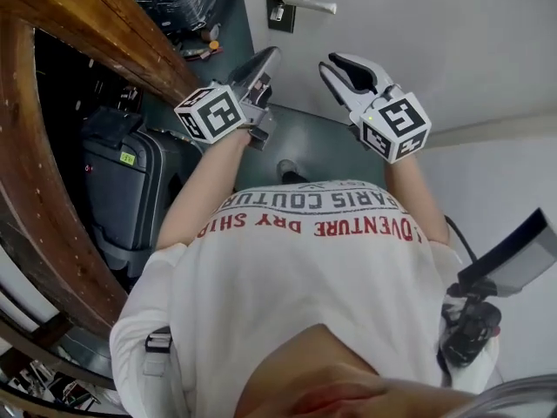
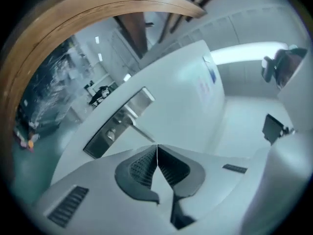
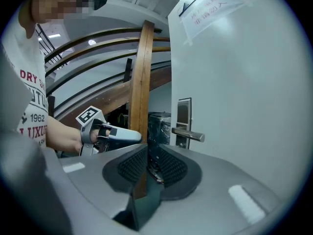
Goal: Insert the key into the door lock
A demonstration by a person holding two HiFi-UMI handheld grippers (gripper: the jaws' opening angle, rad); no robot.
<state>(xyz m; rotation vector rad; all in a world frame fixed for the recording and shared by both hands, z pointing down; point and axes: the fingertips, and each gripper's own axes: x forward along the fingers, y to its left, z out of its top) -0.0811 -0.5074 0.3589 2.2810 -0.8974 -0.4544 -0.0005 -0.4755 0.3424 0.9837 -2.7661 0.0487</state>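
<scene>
The door lock plate [image 1: 283, 3] with its metal lever handle [image 1: 309, 5] sits on the white door at the top of the head view. My left gripper [image 1: 271, 56] points at the door below the handle, jaws shut with nothing seen between them. In the left gripper view the lock plate [image 2: 105, 136] and handle [image 2: 139, 104] lie just beyond the closed tips [image 2: 157, 148]. My right gripper [image 1: 336, 64] is beside it on the right. A small metal key [image 3: 154, 170] is pinched between its pads, with the handle [image 3: 188, 135] ahead and the left gripper [image 3: 137, 137] to its left.
A curved wooden stair rail [image 1: 87, 33] runs down the left, with a dark suitcase [image 1: 130, 190] under it. A wooden post [image 3: 142, 82] stands beside the door. A paper notice [image 3: 205, 6] hangs high on the door. A black camera rig [image 1: 487, 294] hangs at the person's right side.
</scene>
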